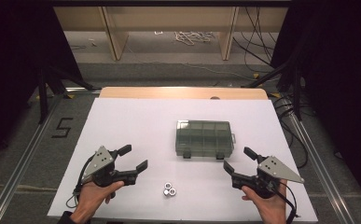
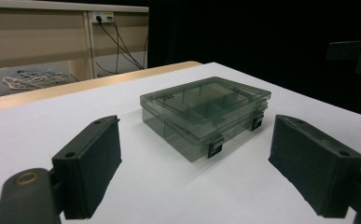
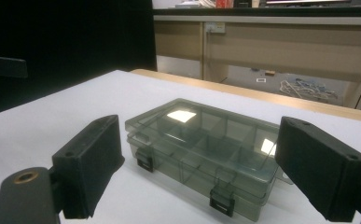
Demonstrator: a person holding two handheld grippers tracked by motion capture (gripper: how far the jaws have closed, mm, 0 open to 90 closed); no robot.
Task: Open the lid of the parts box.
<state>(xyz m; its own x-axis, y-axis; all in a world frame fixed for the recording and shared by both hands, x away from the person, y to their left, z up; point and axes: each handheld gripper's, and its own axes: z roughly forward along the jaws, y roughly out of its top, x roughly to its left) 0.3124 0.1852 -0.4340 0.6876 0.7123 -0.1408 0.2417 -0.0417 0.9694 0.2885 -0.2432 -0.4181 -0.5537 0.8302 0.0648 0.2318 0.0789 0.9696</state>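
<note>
The white table sheet (image 1: 122,121) carries all working items; every position below is referenced to the compartment box (image 1: 204,138). The compartment box, a smoky transparent case with its lid down and two dark latches (image 2: 214,147) on its near face, sits slightly beyond the middle of the sheet. The left gripper (image 1: 136,157) rests near the box's near-left corner, well apart from it, jaws spread wide and empty. The right gripper (image 1: 239,159) rests near the box's near-right corner, closer but not touching, jaws likewise spread and empty. Three small hex nuts (image 1: 169,189) lie clustered nearer the person than the box, offset to its left, between the two grippers. The step in hand appears to be opening the box. Recommended procedure: steady the box body with one gripper, bring the other squarely to one latch, and lift each latch in turn. Avoid dragging the box toward the nuts.
</note>
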